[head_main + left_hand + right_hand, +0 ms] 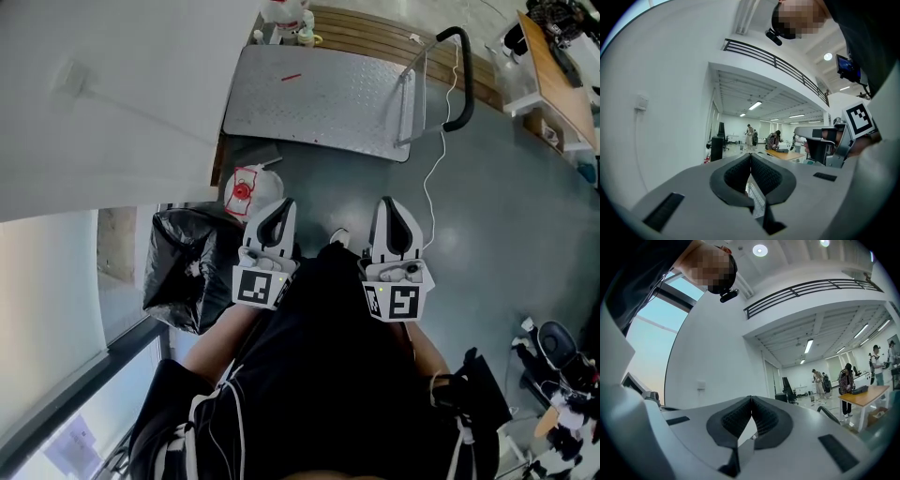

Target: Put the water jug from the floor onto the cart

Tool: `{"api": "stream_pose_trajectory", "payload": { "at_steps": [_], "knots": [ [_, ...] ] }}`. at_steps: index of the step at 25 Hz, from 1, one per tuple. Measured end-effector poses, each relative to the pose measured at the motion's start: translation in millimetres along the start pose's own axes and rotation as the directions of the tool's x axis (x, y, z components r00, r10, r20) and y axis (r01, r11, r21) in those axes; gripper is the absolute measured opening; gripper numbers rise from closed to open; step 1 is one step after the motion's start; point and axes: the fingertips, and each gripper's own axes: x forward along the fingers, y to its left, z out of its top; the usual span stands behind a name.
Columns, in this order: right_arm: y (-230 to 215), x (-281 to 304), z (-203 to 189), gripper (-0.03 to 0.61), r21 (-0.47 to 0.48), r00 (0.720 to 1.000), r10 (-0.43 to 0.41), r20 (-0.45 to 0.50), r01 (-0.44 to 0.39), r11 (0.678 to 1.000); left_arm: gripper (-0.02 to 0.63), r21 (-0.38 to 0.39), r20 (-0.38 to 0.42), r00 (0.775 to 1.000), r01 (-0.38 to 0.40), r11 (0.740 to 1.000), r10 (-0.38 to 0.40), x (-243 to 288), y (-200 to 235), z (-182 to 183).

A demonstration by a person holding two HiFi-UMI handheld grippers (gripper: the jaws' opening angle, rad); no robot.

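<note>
Left gripper (279, 208) and right gripper (390, 204), jaws pressed together on nothing, held level for approach; water jug (251, 192) (half-hidden, seemingly upright) sits on the floor (487, 216) beside a black bag (183, 267), near the cart (319, 98).

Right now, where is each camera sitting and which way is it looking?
Head view: on the person's head, looking steeply down at cart, water jug and floor; shows left claw, right claw, dark clothes.
Left gripper view: on the left claw, looking level along its shut jaws into a hall; right claw shows at right.
Right gripper view: on the right claw, looking along shut jaws at a white wall; person's torso upper left.
Shared: both gripper views show the balcony railing.
</note>
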Motion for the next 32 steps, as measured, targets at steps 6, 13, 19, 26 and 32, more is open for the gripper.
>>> {"api": "stream_pose_trajectory", "payload": {
  "at_steps": [6, 13, 19, 26, 32],
  "knots": [
    [-22, -7, -9, 0.014, 0.05, 1.0, 0.005, -0.01, -0.004, 0.999, 0.017, 0.06, -0.098, 0.995, 0.013, 0.998, -0.007, 3, -25, -27],
    [-39, -15, -21, 0.014, 0.022, 0.998, 0.046, -0.04, -0.045, 0.999, 0.017, -0.005, -0.193, 0.981, 0.004, 1.0, -0.005, -11, -22, -78],
    [-40, -7, -20, 0.014, -0.004, 0.999, 0.002, -0.033, -0.002, 1.0, 0.018, -0.129, -0.304, 0.944, -0.176, 0.976, 0.13, -30, 50, -133],
    [7, 28, -18, 0.014, -0.012, 1.0, 0.002, -0.021, -0.002, 1.0, 0.017, -0.234, -0.329, 0.927, -0.267, 0.935, 0.182, -42, 118, -165],
    [69, 69, -20, 0.014, -0.038, 0.998, 0.057, -0.033, -0.058, 0.998, 0.018, -0.359, -0.517, 0.817, -0.478, 0.802, 0.256, -76, 198, -246]
  ]
}}
